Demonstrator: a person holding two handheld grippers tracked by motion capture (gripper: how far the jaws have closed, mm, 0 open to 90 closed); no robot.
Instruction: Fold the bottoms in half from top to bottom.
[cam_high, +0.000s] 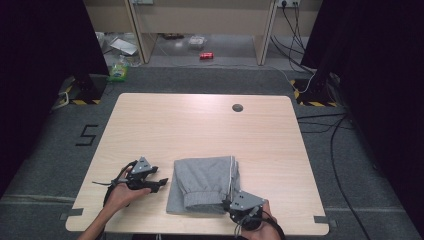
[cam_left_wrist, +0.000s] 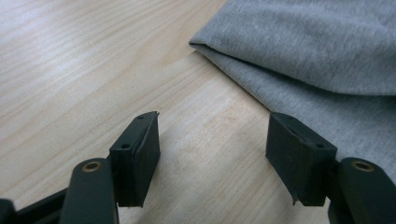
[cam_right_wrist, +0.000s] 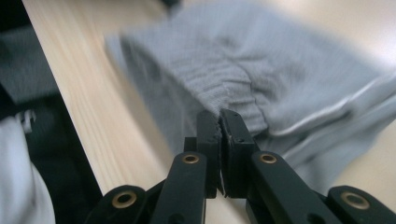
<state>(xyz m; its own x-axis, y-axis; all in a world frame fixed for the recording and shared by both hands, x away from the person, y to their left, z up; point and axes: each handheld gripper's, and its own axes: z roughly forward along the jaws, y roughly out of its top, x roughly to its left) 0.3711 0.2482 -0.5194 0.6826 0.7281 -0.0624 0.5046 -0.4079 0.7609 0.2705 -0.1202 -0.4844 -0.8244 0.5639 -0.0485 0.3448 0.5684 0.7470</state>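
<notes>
The folded grey trousers lie on the table near its front edge. The left gripper rests just beside their left edge, jaws apart with only bare wood between. The right gripper has its jaws closed together at the ribbed cuff; if they pinch cloth, I cannot tell

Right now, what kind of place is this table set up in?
Probably a lab or recording studio, not a home: black curtains flank the wooden table, cables trail over grey carpet, and hazard-striped stand bases sit behind. Folded grey pants lie on the table.
</notes>
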